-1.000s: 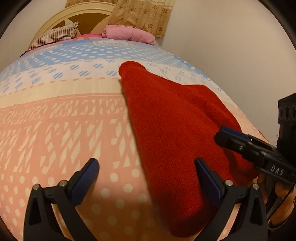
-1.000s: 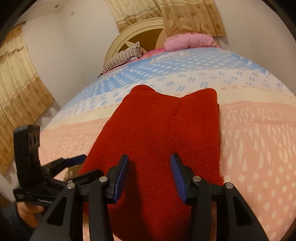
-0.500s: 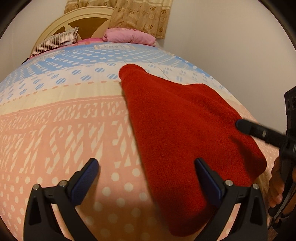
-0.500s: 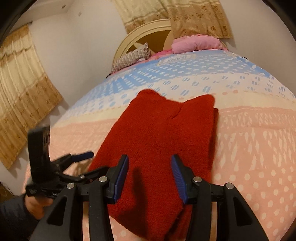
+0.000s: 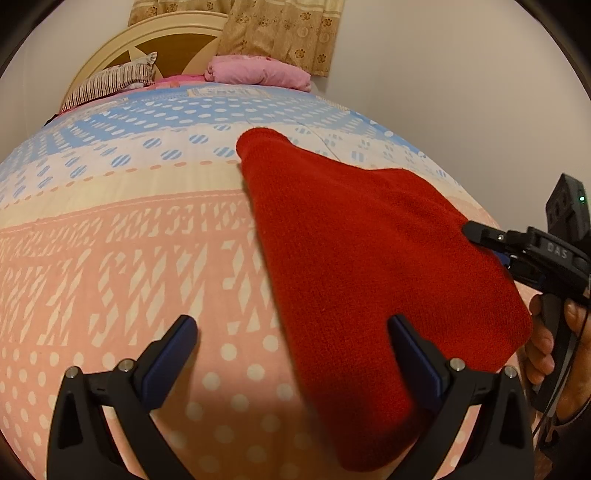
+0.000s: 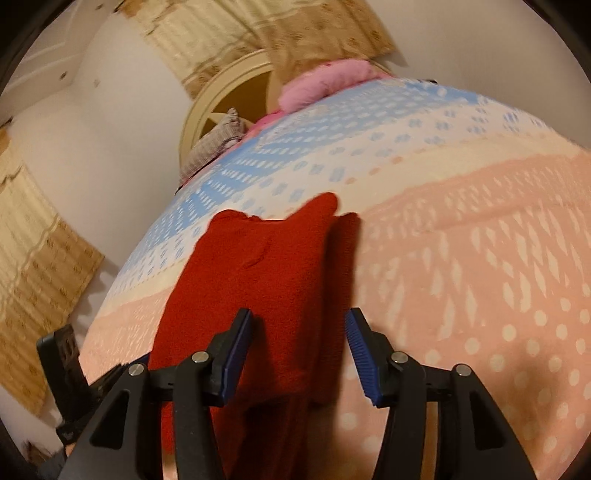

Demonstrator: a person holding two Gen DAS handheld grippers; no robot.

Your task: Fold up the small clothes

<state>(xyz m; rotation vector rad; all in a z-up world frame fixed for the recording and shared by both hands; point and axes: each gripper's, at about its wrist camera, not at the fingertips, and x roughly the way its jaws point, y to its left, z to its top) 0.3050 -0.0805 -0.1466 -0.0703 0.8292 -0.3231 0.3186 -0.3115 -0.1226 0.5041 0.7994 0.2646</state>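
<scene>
folded red knit garment (image 5: pixel 362 258) on bedspread (image 5: pixel 129 240)

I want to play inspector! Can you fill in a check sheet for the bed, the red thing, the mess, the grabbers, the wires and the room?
Surface: patterned bedspread, pink, cream and blue bands.
Job's things: red knit garment lying on the bedspread.
Clutter: striped pillow and pink pillow at the headboard.
Grippers: left gripper open, over the garment's edge; right gripper jaws opening, garment between them, pads not pressing.
Cables: thin cable by the hand.
Surroundings: plain wall, floral curtain.
</scene>
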